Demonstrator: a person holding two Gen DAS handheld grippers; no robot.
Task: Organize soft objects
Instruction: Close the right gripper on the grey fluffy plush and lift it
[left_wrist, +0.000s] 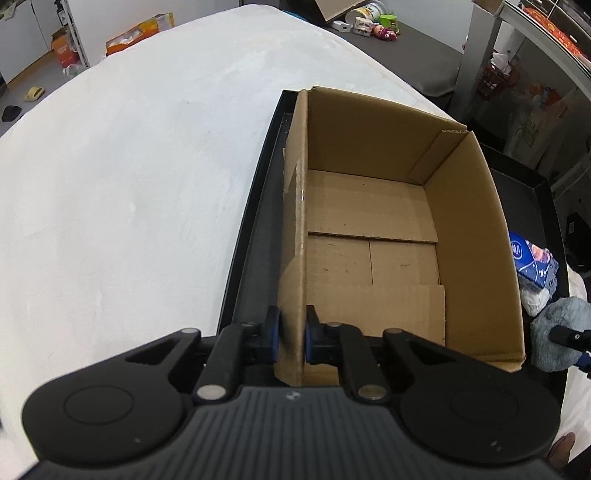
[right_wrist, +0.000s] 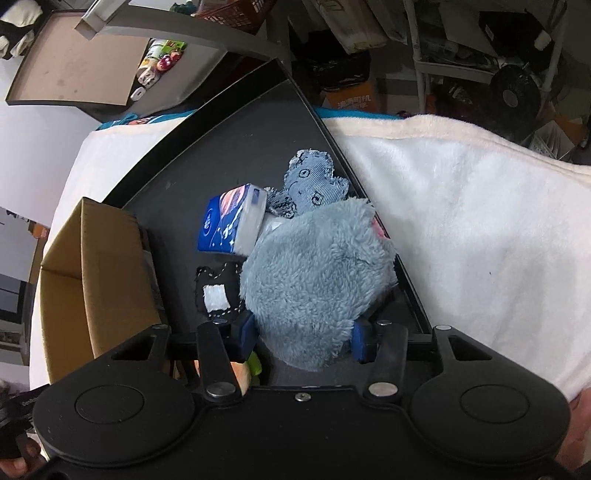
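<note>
My left gripper (left_wrist: 292, 334) is shut on the near left wall of an open cardboard box (left_wrist: 373, 236) that stands empty on a black tray (left_wrist: 255, 221). My right gripper (right_wrist: 304, 338) is shut on a fluffy blue-grey plush (right_wrist: 314, 266) on the same tray (right_wrist: 229, 147), right of the box (right_wrist: 92, 280). The plush and the right gripper's finger also show at the right edge of the left wrist view (left_wrist: 557, 332). Behind the plush lie a blue tissue pack (right_wrist: 231, 225), a grey denim soft toy (right_wrist: 314, 184) and a black fabric piece with a white patch (right_wrist: 218, 291).
The tray rests on a bed with a white fleece blanket (left_wrist: 129, 184) (right_wrist: 461, 206). Shelves, baskets and cluttered bags stand beyond the bed (right_wrist: 443, 44). Small toys and boxes lie on the floor at the far side (left_wrist: 373, 26).
</note>
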